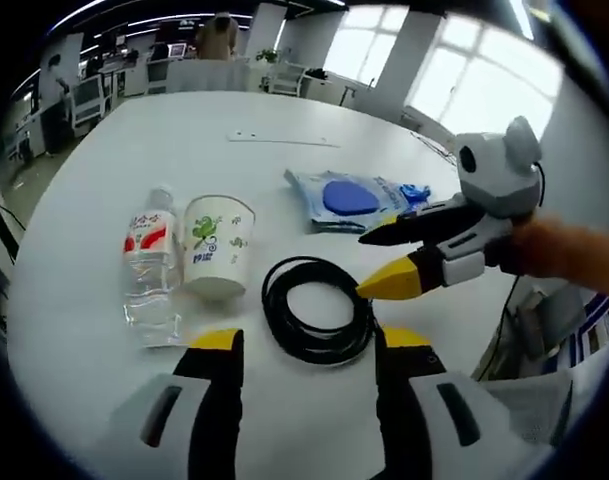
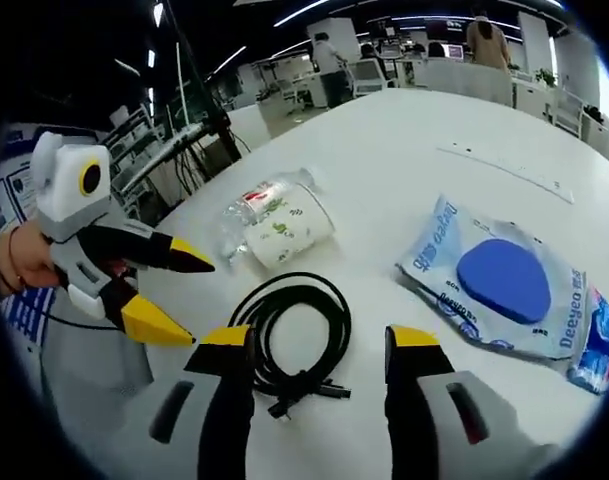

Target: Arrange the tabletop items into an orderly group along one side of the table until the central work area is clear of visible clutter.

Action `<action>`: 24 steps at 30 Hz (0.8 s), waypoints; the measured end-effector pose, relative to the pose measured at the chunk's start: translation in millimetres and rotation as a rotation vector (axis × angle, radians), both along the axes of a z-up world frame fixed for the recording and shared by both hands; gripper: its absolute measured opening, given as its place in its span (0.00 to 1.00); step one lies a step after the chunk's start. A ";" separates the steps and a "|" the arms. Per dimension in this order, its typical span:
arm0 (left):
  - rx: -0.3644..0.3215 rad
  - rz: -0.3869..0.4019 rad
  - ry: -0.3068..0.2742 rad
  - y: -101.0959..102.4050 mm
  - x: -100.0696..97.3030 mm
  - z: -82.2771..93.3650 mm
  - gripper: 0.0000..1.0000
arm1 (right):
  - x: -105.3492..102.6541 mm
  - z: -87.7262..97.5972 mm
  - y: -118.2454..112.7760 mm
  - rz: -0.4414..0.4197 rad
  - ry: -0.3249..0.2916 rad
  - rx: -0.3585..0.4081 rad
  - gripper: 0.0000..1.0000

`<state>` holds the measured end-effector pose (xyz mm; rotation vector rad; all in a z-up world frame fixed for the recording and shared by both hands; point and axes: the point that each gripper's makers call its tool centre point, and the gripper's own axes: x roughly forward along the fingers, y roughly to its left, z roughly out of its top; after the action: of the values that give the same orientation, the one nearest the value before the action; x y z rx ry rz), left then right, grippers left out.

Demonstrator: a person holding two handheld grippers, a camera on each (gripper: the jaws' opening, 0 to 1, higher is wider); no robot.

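Both grippers open: left gripper (image 1: 304,345) and right gripper (image 2: 319,345) flank the coiled cable (image 2: 289,335); cable sits just ahead, right slightly nearer.

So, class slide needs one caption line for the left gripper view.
Open left gripper hovers over coiled black cable, beside paper cup and water bottle.

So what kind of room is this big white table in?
Probably an open-plan office or lab: rows of desks with chairs and monitors, ceiling strip lights, and large windows beyond the white table.
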<state>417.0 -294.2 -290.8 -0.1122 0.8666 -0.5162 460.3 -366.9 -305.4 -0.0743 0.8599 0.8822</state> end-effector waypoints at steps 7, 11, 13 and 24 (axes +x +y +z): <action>0.009 0.003 0.023 -0.5 10.9 -15.5 0.46 | 5.9 -13.8 1.6 -0.008 0.022 -0.016 0.43; 0.012 0.002 0.035 -2.3 14.9 -21.8 0.42 | 7.0 -18.6 3.9 -0.007 0.030 -0.020 0.37; 0.021 0.001 0.038 -3.7 16.3 -24.8 0.39 | 6.2 -22.7 4.0 -0.007 0.034 -0.031 0.32; 0.058 -0.006 0.077 -8.3 15.9 -44.6 0.28 | -2.7 -36.4 3.0 -0.025 0.054 -0.073 0.19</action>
<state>432.9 -302.4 -335.4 -0.0774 0.9567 -0.4947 457.5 -363.8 -341.8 -0.1037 0.9415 0.8328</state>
